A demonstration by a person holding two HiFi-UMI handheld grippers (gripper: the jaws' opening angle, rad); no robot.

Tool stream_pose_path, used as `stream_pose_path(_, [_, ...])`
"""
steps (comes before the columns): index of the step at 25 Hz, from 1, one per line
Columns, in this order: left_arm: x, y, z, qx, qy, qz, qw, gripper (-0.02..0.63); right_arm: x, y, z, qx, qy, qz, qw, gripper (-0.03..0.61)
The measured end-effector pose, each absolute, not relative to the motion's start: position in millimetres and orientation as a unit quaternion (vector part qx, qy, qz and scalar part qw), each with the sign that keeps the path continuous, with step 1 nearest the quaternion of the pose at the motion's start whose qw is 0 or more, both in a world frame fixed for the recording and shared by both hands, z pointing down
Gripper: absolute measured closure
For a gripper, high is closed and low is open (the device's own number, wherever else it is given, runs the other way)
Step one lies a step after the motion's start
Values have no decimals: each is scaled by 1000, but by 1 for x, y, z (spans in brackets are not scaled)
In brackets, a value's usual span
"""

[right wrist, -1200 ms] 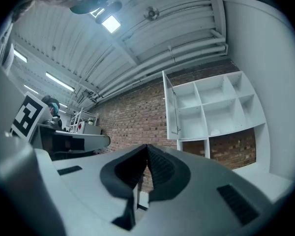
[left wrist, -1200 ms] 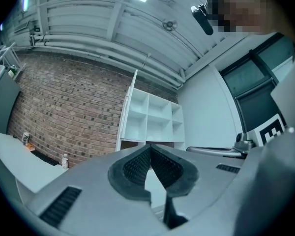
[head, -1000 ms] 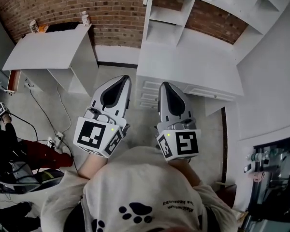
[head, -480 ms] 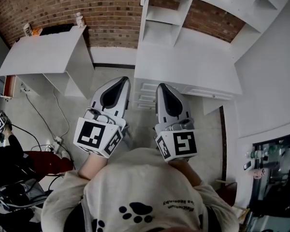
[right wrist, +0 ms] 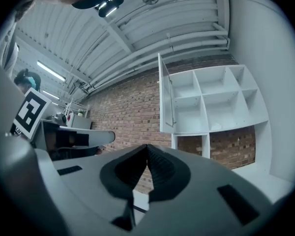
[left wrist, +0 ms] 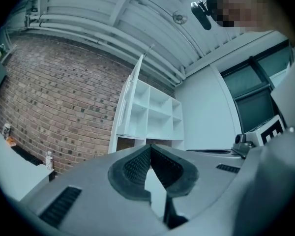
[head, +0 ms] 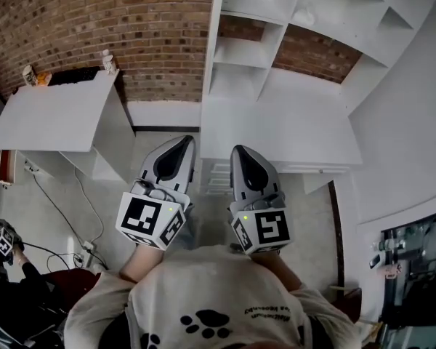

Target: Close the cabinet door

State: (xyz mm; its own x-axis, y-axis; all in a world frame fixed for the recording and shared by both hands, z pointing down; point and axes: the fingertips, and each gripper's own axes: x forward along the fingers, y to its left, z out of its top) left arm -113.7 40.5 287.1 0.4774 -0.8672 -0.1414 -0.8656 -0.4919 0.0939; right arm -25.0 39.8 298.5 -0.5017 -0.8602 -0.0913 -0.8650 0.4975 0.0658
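The white cabinet door (right wrist: 165,96) stands open, long axis upright, swung out edge-on from the shelves (right wrist: 216,100). The left gripper (left wrist: 148,147) and right gripper (right wrist: 147,146) are both clenched and empty.

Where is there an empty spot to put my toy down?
The white desk top under the shelves is bare. The side table is mostly bare; only its back edge by the brick wall holds bottles. The floor at lower left is crowded with cables.

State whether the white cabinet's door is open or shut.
Open: the cabinet door stands swung out from the unit, leaving its shelves exposed.
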Motion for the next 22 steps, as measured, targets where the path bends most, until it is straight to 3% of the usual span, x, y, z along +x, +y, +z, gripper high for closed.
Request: stream_pose_path(22, [-144,-110,285,906,-414,-88,8,603,-42,-98,289,-587,806,65,36,568])
